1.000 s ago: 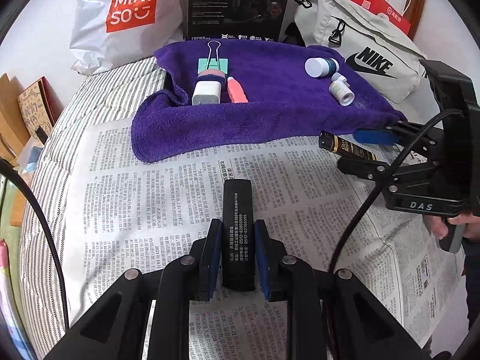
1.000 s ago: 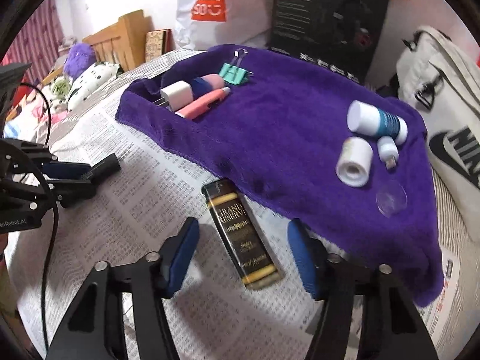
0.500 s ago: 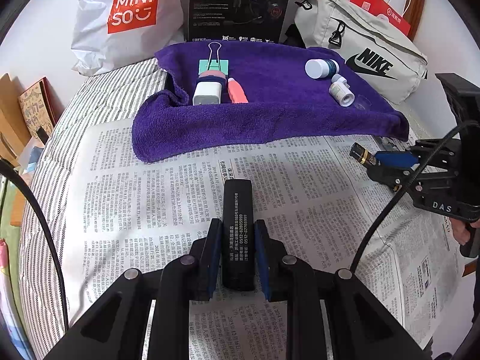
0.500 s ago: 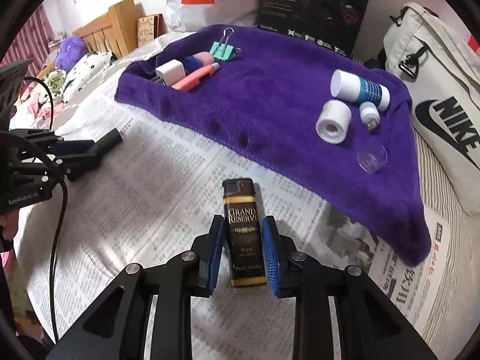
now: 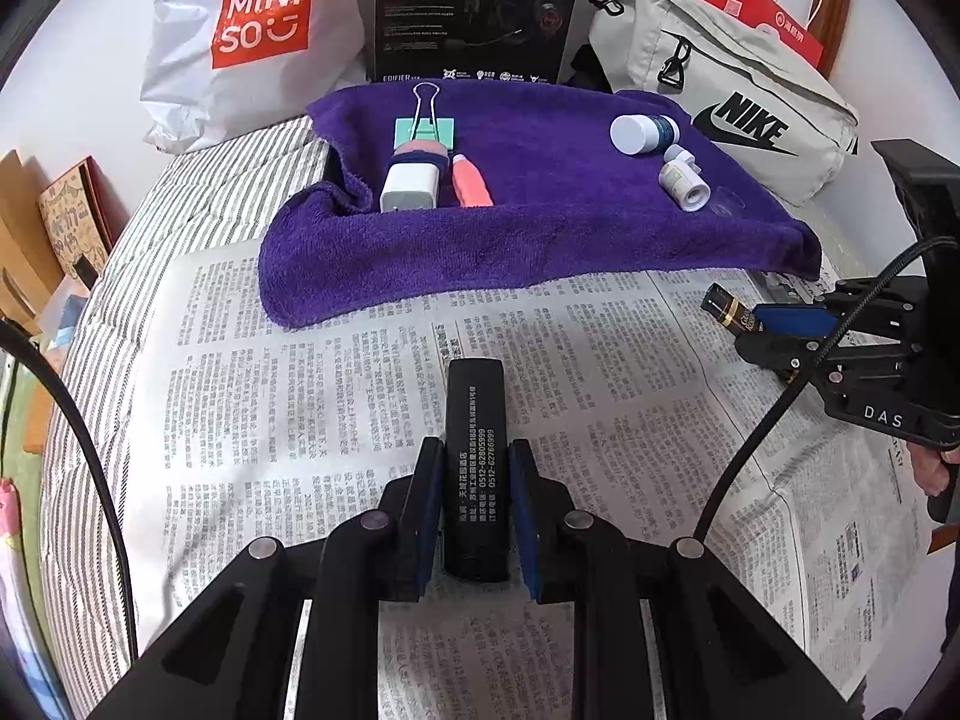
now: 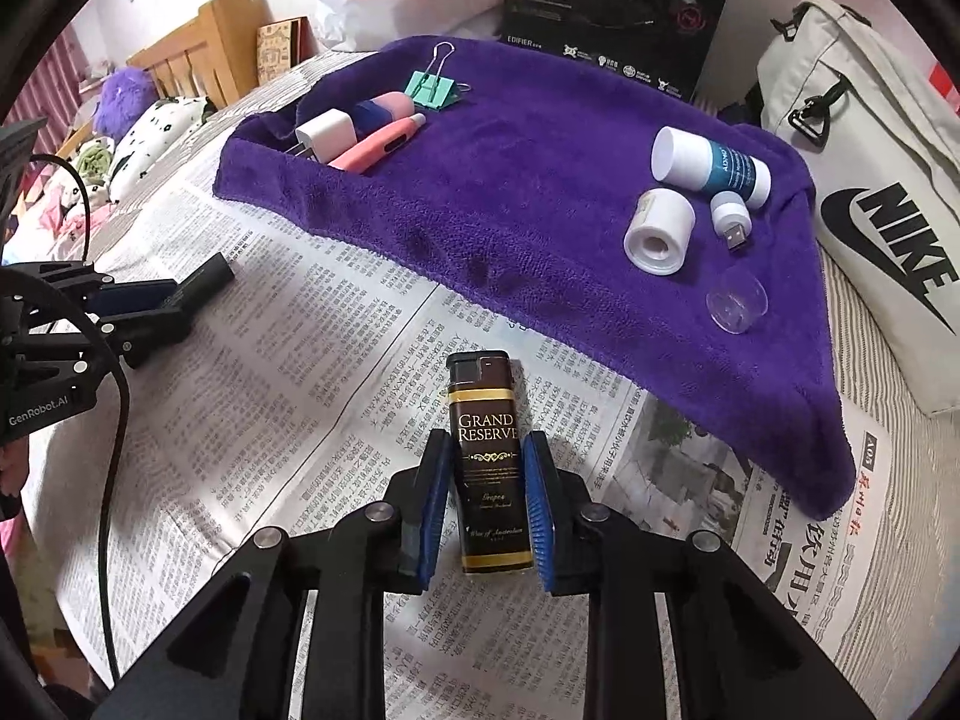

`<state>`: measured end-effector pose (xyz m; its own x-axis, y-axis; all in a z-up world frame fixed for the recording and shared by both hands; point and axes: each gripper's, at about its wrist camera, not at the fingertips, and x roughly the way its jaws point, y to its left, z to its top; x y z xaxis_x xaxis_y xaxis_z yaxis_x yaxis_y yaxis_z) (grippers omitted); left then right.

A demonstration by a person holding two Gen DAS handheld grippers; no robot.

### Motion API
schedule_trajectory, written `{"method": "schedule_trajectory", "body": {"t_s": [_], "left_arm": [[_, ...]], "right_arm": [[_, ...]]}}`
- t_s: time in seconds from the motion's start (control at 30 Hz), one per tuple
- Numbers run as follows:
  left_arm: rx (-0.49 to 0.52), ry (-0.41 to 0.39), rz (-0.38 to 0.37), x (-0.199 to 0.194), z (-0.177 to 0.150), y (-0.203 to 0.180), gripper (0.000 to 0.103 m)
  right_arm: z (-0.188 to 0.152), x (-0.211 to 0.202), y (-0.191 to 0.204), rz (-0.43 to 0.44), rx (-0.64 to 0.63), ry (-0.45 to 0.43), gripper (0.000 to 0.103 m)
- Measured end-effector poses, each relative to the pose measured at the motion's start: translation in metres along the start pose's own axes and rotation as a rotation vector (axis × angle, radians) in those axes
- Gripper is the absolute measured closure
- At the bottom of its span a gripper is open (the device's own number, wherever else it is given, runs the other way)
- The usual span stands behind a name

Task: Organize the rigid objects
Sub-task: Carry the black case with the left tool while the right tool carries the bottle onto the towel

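Here, in the left wrist view, the left gripper (image 5: pixel 475 516) has its blue pads clamped on a black lighter (image 5: pixel 475 462) printed with white characters, low in the centre of the frame over the newspaper (image 5: pixel 270 420). In the right wrist view, the right gripper (image 6: pixel 487 516) has its jaws pressed together on a dark lighter (image 6: pixel 489 456) with gold bands, also at lower centre.

Only the right wrist view shows the label "GRAND RESERVE" head-on; the left wrist view shows that lighter merely as a dark tip at the right edge, jutting from the right gripper, with a hand (image 5: pixel 933 471) behind it. Only the right wrist view resolves the clear cap (image 6: pixel 737 303) and the USB plug (image 6: pixel 731 217) beside the white roll (image 6: pixel 659 231) and white bottle (image 6: pixel 708 167) on the purple towel (image 6: pixel 540 180). The green binder clip (image 5: pixel 425 129), white charger (image 5: pixel 408 186) and pink thermometer (image 5: pixel 471 180) lie at the towel's upper-left part in both views.

Compared with one second earlier, the right jaws, then wide apart around the gold-banded lighter lying askew on the newspaper, now grip it squarely. The left gripper's hold on the black lighter is unchanged.
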<state>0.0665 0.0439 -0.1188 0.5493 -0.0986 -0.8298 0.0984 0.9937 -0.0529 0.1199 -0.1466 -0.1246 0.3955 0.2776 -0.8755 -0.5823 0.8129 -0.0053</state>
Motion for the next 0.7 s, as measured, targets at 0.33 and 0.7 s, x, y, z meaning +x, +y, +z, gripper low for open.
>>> {"method": "schedule_trajectory", "body": {"t_s": [0.33, 0.7], "left_arm": [[-0.061, 0.026, -0.062, -0.01, 0.004, 0.008, 0.082], [-0.036, 0.013, -0.087, -0.023, 0.018, -0.004, 0.082]], "right_arm": [[-0.012, -0.015, -0.018, 0.053, 0.108, 0.035, 0.079], [-0.018, -0.038, -0.038, 0.056, 0.171, 0.002, 0.079]]}}
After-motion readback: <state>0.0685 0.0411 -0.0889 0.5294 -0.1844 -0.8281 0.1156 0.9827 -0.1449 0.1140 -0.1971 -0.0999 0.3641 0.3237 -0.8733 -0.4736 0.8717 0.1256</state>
